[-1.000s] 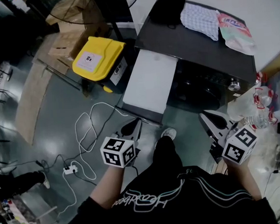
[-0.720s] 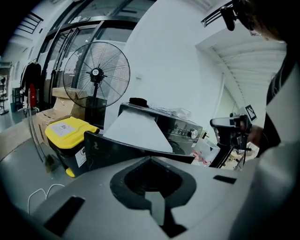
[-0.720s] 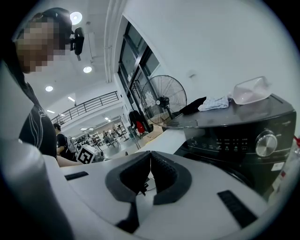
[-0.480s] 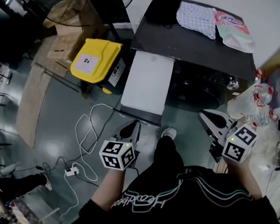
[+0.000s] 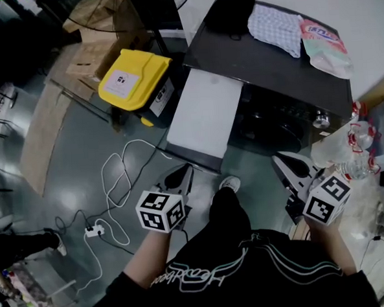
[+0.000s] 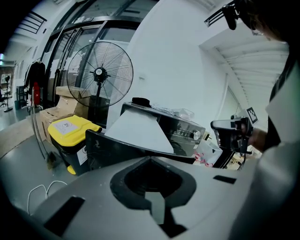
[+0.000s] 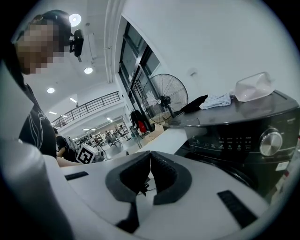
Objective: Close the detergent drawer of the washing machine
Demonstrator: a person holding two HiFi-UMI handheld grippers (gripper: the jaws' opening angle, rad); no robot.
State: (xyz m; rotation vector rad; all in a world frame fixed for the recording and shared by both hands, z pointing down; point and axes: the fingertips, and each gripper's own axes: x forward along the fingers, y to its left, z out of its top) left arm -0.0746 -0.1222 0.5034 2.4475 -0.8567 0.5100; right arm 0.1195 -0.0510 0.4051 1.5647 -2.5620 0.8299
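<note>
In the upper left of the head view sits a yellow bin (image 5: pixel 134 78) with a smooth plastic lid. Lower down, left of centre, the left gripper (image 5: pixel 180 176) has its tongs pressed together on nothing and hangs well short of the detergent drawer (image 5: pixel 206 113). The drawer is a flat, matte white slab standing out from the front of the glossy black washing machine (image 5: pixel 264 54) at upper centre. The best approach is probably to set the closed tips square against the drawer's near edge and push straight in, not sideways. At lower right, the right gripper (image 5: pixel 289 166) is likewise closed and empty.
</note>
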